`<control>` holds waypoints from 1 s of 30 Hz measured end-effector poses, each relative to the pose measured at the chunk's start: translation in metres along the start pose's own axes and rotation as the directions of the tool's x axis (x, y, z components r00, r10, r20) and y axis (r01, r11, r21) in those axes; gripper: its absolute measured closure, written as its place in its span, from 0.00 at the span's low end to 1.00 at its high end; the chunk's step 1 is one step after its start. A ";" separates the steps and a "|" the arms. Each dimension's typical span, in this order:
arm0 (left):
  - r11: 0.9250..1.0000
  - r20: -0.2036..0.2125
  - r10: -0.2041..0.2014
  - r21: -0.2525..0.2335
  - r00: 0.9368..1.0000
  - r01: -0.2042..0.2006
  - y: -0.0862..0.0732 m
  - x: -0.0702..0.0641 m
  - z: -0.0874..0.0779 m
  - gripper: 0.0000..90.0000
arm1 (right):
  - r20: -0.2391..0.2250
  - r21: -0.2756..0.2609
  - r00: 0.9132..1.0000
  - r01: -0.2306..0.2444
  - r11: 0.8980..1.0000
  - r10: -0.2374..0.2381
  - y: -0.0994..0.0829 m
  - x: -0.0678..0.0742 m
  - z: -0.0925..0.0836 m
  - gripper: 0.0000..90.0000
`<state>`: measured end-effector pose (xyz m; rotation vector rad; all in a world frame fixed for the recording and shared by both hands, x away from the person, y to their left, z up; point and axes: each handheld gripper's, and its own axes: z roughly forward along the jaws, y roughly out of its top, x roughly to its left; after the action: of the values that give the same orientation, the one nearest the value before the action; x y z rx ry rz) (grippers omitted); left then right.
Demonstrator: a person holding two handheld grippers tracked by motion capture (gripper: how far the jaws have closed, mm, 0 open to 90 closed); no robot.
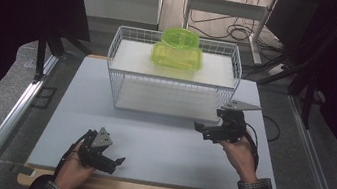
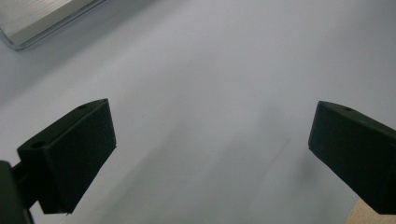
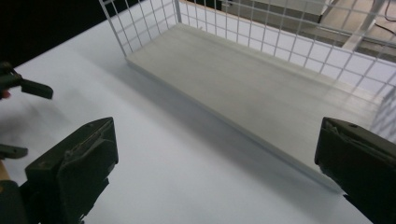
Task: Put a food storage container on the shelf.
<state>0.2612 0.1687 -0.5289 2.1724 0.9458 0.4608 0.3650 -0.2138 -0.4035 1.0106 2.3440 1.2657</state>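
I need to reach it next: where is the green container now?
In the high view, the green container sits on the upper shelf of the white wire rack, at the table's far middle.

1. The bench (image 1: pixel 158 146) is covered by a matt, smooth pale-grey sheet.
2. On it, the basket (image 1: pixel 118 74) is formed of white coated wire.
3. Atop the basket, a glossy translucent green plastic container (image 1: pixel 178 49) is seen.
4. Matt black fingers (image 2: pixel 74 154) are seen.

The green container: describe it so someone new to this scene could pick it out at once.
Start at the white wire rack standing at the far side of the grey table mat. On its upper shelf, right of centre, sits the green container, with both grippers well away from it near the front. It is translucent lime green with a round top, the one brightly coloured thing there.
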 end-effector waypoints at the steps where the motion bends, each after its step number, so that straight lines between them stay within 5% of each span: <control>1: 1.000 0.000 0.001 0.000 1.000 -0.001 0.000 0.000 0.000 0.01 | 0.004 0.001 1.000 -0.001 1.000 0.001 -0.003 0.000 -0.001 0.00; 30: 0.999 -0.001 0.025 -0.031 1.000 -0.025 0.000 -0.001 -0.001 0.00 | 0.108 0.044 0.994 -0.019 0.999 0.014 -0.086 -0.003 -0.001 0.00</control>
<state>0.2596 0.1683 -0.5282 2.1583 0.9069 0.4856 0.3287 -0.2482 -0.4732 1.0862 2.2966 1.1388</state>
